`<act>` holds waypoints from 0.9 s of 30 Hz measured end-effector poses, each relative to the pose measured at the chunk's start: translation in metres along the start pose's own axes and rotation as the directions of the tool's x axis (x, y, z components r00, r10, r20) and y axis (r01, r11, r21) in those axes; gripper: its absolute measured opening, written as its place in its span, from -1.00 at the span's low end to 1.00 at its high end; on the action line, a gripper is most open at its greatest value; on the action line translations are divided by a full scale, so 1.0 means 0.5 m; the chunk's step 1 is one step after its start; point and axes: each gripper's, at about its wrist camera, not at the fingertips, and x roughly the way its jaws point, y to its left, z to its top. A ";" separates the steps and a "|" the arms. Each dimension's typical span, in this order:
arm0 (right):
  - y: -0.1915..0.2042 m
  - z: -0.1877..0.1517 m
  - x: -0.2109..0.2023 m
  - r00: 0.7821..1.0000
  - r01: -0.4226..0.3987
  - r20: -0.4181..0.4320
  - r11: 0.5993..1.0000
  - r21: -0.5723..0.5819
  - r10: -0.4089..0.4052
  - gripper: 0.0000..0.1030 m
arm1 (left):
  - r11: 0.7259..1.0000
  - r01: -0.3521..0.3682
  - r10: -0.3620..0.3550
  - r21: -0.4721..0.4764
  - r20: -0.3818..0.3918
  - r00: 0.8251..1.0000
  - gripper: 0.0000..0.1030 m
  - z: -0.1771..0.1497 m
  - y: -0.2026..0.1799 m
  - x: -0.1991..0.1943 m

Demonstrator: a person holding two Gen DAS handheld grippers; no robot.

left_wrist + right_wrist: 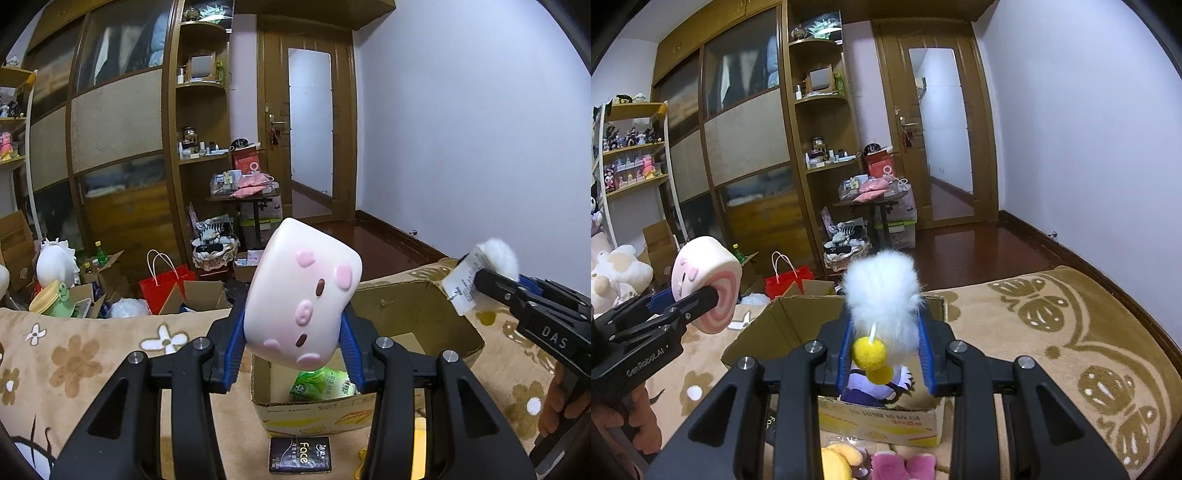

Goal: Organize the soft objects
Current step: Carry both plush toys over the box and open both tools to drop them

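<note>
Your left claw [293,339] is closed to the width of a white squishy pig toy [301,293], its 2 blue pads [347,350] pressing the toy's sides so the pink face points back at the camera. Directly below and just beyond that claw sits an open cardboard box [417,302] on a tan flowered blanket [74,362]; a green tissue pack [321,384] lies inside. In front of the box, nearest you, a black pack marked Face [300,455] rests on the blanket.

Your right claw [886,350] is closed on a white fluffy pompom toy [882,288], with 2 yellow balls [868,353] hanging from it between the fingers. Below that claw the same box holds a purple and white plush [864,387]. Nearer you, under the claw, lie a yellow plush [838,461] and a pink plush [901,467].

Both claws hover over the box, side by side. Beyond the blanket's edge stands a red paper bag [166,284], then a wooden wardrobe [118,122] and a door [310,122].
</note>
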 end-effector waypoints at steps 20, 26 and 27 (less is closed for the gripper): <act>-0.006 -0.056 0.093 0.991 -0.044 -0.121 0.998 0.039 0.048 -0.38 | 0.998 0.065 -0.060 0.017 -0.229 0.971 -0.21 -0.062 -0.017 0.125; -0.004 -0.066 0.104 0.987 -0.052 -0.149 0.997 0.048 0.059 -0.36 | 0.998 0.052 -0.044 0.024 -0.260 0.965 -0.11 -0.073 -0.019 0.136; -0.003 -0.068 0.104 0.987 -0.053 -0.152 0.997 0.050 0.060 -0.36 | 0.998 0.052 -0.044 0.021 -0.263 0.964 -0.09 -0.073 -0.019 0.136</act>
